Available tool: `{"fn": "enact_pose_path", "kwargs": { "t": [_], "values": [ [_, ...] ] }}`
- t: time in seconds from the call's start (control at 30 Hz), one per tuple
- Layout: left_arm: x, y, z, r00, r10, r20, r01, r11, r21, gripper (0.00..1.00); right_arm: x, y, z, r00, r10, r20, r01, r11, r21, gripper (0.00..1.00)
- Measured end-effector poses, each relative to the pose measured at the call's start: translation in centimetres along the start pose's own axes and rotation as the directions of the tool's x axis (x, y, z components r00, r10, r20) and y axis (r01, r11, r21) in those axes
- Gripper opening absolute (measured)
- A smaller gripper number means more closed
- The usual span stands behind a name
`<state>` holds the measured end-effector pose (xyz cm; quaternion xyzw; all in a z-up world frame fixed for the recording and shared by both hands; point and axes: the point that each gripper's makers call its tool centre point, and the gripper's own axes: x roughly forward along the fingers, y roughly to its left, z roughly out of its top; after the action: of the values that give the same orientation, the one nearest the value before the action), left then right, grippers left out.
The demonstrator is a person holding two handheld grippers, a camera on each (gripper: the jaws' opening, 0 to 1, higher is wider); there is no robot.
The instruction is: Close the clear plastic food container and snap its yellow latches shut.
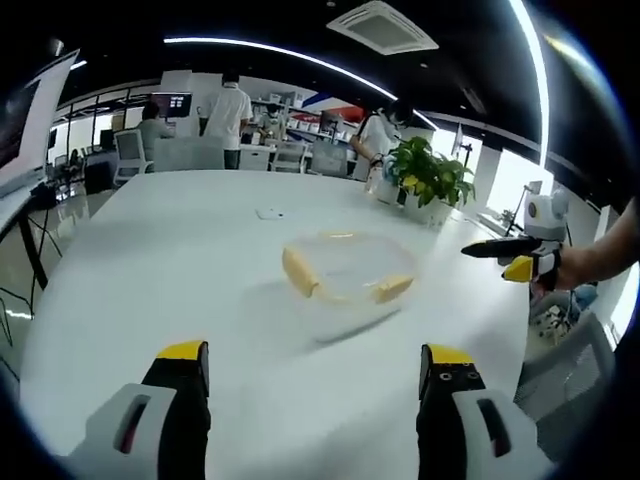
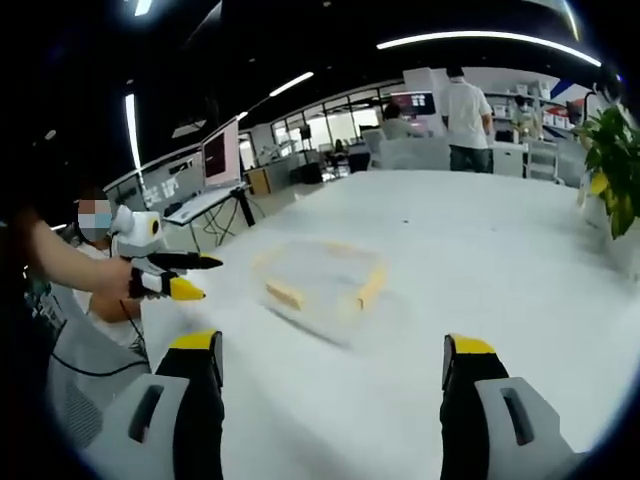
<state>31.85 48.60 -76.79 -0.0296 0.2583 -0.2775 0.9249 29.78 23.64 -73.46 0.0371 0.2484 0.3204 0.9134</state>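
The clear plastic food container (image 1: pixel 348 272) sits on the white table (image 1: pixel 180 250), a little beyond my jaws. It is blurred, and I cannot tell how its lid sits. Yellow latches (image 1: pixel 300 272) show on its left and near-right sides. My left gripper (image 1: pixel 313 358) is open and empty, short of the container. My right gripper (image 1: pixel 512 258) reaches in from the right, held by a hand, apart from the container. In the right gripper view the container (image 2: pixel 320 280) lies ahead of my open right gripper (image 2: pixel 333 348), and the left gripper (image 2: pixel 178 276) comes in from the left.
A potted green plant (image 1: pixel 432 175) stands at the table's far right edge. A small flat white item (image 1: pixel 270 213) lies beyond the container. Several people (image 1: pixel 228 115), desks, chairs and monitors are at the far end. A person (image 2: pixel 95 260) sits beside the table's near edge.
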Motion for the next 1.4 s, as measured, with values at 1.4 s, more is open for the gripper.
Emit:
{"fn": "enact_pose_path", "kwargs": {
  "t": [1.4],
  "values": [
    [-8.7,-2.6,-3.2,1.0,0.011,0.028,-0.006,0.984,-0.177,0.81,-7.6,1.0,-3.1,0.996,-0.065,0.063,0.054,0.985,0.165,0.88]
  ]
}}
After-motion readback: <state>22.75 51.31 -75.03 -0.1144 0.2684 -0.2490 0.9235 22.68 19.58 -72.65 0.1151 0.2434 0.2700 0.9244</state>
